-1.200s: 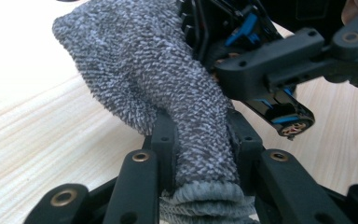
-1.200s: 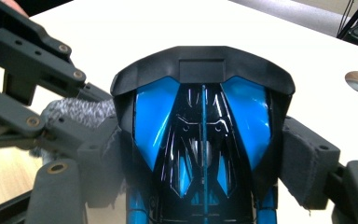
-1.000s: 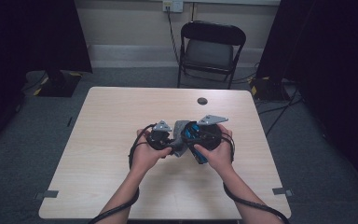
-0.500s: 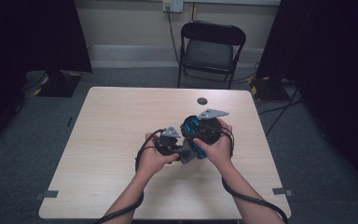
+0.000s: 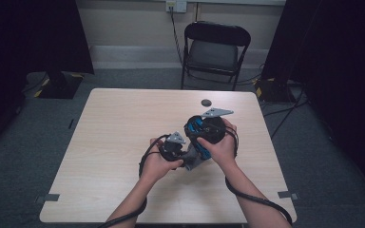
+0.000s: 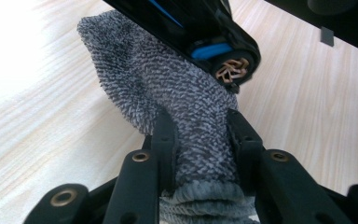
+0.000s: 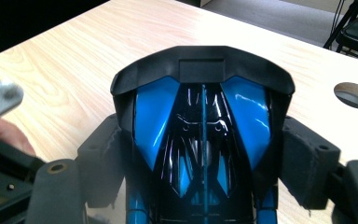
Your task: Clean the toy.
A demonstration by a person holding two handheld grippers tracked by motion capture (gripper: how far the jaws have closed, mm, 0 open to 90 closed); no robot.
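Between your hands, low over the table [image 5: 123,142], your left gripper [image 6: 198,135] pinches a soft grey cloth [image 6: 168,88] that will bunch, so hold it near the fold. Beyond it, your right gripper [image 7: 200,154] clamps the glossy, slippery toy car [image 7: 203,116] by its sides.

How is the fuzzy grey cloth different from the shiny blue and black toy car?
The grey cloth looks soft, fuzzy and floppy; the toy car is hard, glossy, blue and black. The left gripper pinches the cloth; the right gripper clamps the car's sides. Both are held above the table, touching each other.
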